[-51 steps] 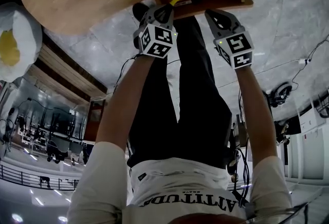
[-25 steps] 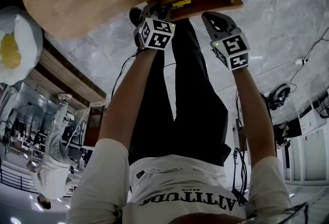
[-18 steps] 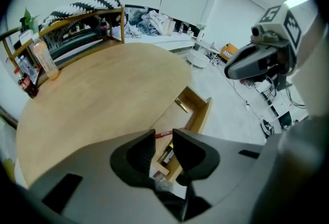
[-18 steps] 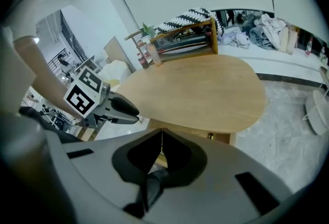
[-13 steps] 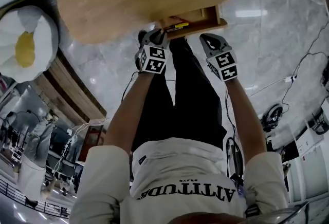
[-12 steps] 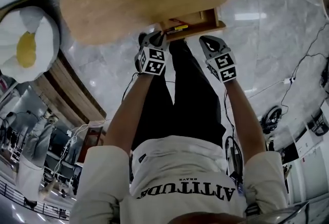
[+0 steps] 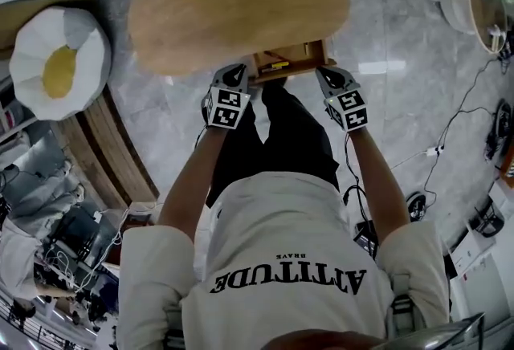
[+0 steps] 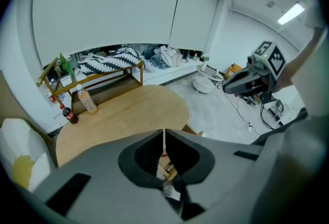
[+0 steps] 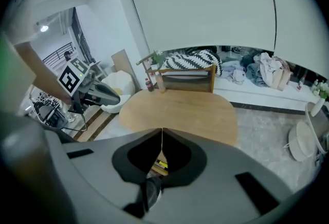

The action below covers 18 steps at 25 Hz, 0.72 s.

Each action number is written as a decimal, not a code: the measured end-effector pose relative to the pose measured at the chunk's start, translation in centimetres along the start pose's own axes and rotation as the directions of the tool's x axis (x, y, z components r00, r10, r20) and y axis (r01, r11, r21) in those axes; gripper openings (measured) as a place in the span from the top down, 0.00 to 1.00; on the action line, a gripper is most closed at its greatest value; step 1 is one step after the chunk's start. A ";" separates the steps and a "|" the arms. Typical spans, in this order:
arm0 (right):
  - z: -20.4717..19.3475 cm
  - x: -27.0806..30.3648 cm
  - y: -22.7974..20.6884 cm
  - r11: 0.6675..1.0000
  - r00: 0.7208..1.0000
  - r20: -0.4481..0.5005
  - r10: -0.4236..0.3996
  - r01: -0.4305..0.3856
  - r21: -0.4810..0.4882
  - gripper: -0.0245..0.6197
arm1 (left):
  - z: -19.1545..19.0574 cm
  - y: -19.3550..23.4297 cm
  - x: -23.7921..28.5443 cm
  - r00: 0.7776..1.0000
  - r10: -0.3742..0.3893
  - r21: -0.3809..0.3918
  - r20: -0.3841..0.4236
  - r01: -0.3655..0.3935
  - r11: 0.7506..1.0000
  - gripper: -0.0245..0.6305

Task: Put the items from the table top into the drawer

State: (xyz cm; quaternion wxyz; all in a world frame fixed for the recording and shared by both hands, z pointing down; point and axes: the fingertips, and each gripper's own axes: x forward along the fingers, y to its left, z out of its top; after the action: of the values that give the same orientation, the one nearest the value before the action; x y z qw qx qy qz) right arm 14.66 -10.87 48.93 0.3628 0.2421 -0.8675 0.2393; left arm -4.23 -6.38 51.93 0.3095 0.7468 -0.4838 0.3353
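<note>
Oval light-wood table [image 7: 241, 3]: top bare, save two bottles [image 8: 85, 100] at its far edge, on or behind it unclear; the open wooden drawer [image 7: 309, 58] below holds a yellow pen-like item [image 7: 279, 65]. Left gripper [image 7: 237, 71], jaws closing on nothing, and right gripper [image 7: 328, 75], jaws together and empty, flank the drawer. Stowing seems nearly done; the next move is probably to fetch the bottles or push the drawer shut.
</note>
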 end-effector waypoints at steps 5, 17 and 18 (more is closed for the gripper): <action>2.4 -3.0 1.2 1.000 0.998 0.059 -0.016 0.017 -0.015 0.93 | 2.4 0.0 -5.5 0.993 0.030 -0.016 0.112 -0.028 0.999 0.93; 5.0 -6.7 9.9 0.991 0.988 0.141 -0.057 0.073 -0.114 0.93 | -1.8 1.2 -17.6 0.961 0.101 -0.130 0.259 -0.069 0.989 0.93; 4.8 -7.2 10.9 0.990 0.987 0.146 -0.064 0.081 -0.116 0.93 | -2.4 1.3 -18.6 0.958 0.105 -0.136 0.267 -0.071 0.988 0.93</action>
State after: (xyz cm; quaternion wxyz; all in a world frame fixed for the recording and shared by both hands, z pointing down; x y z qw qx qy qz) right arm 10.15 -3.56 37.98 0.3227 0.2676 -0.8946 0.1550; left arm -11.68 4.67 38.65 0.2708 0.7427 -0.5747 0.2114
